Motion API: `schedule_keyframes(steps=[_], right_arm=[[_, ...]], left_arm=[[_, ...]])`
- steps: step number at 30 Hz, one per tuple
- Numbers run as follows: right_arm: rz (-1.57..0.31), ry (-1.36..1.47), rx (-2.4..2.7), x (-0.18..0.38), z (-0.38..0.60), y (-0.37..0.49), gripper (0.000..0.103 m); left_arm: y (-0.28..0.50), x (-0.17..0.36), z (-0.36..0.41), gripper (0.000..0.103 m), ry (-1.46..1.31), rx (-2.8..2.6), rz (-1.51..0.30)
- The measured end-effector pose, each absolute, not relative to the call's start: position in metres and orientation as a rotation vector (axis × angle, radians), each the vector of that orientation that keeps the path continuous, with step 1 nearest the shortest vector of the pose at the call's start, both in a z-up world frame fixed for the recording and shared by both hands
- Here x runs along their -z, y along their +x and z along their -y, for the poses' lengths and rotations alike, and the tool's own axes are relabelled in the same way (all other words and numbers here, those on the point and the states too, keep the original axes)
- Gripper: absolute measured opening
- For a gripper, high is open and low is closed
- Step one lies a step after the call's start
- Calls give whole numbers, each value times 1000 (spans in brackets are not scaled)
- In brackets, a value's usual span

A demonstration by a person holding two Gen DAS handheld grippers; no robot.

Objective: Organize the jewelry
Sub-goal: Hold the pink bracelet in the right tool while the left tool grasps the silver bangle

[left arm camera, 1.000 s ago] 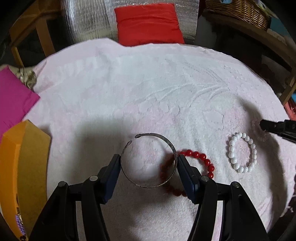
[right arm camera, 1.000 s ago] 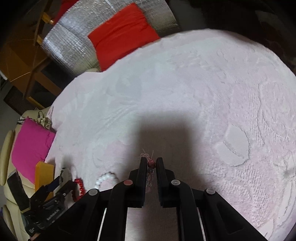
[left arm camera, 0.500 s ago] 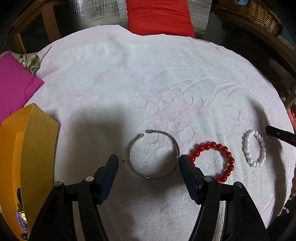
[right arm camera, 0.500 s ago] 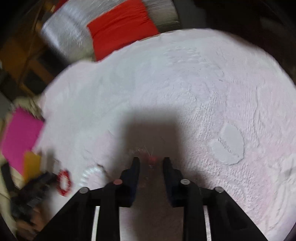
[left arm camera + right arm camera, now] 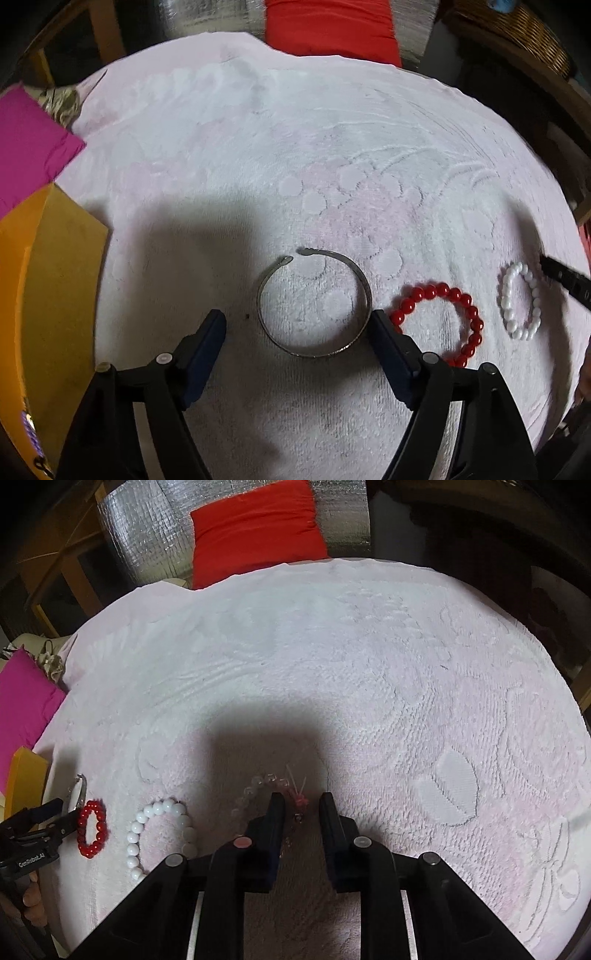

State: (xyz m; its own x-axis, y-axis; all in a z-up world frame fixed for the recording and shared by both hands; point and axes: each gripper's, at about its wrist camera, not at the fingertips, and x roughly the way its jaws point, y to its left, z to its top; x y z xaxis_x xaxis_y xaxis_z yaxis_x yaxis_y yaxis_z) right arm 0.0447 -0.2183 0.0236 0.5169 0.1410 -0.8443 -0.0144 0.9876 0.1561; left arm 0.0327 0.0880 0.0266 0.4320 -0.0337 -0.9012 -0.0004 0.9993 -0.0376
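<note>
Left gripper (image 5: 297,323) fingers wide, empty, astride silver bangle (image 5: 314,303) on pink towel (image 5: 295,166). Red bracelet (image 5: 441,323), white bracelet (image 5: 521,301) beside. Right gripper (image 5: 302,800) fingers parted, empty, over clear bead bracelet (image 5: 258,790).

Light falls from above and behind each tool, throwing a broad soft-edged shadow onto the pale towel (image 5: 332,147) ahead of the left tool (image 5: 297,323) and a darker block ahead of the right tool (image 5: 302,805). The towel's far half is bright, nearly washed out. Corners fall to black vignette, and edges bow strongly. Both views are sharp; the surroundings stay dim.
</note>
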Motion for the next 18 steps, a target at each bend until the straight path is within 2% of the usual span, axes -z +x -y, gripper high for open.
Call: schedule_keyframes(steps=[6,14,18], right_arm=[[-1026,152,-96,-23,220,47,23],[-1024,136,-89,-22,219,44,24],[-1018,102,-88,-23,215,41,24]], left_arm=[[35,-22,-91,86,-34,-13,-1115],[35,-11,-98,103,-66,-87,-1112],[35,-6,-104,103,-75,-91,-1113]])
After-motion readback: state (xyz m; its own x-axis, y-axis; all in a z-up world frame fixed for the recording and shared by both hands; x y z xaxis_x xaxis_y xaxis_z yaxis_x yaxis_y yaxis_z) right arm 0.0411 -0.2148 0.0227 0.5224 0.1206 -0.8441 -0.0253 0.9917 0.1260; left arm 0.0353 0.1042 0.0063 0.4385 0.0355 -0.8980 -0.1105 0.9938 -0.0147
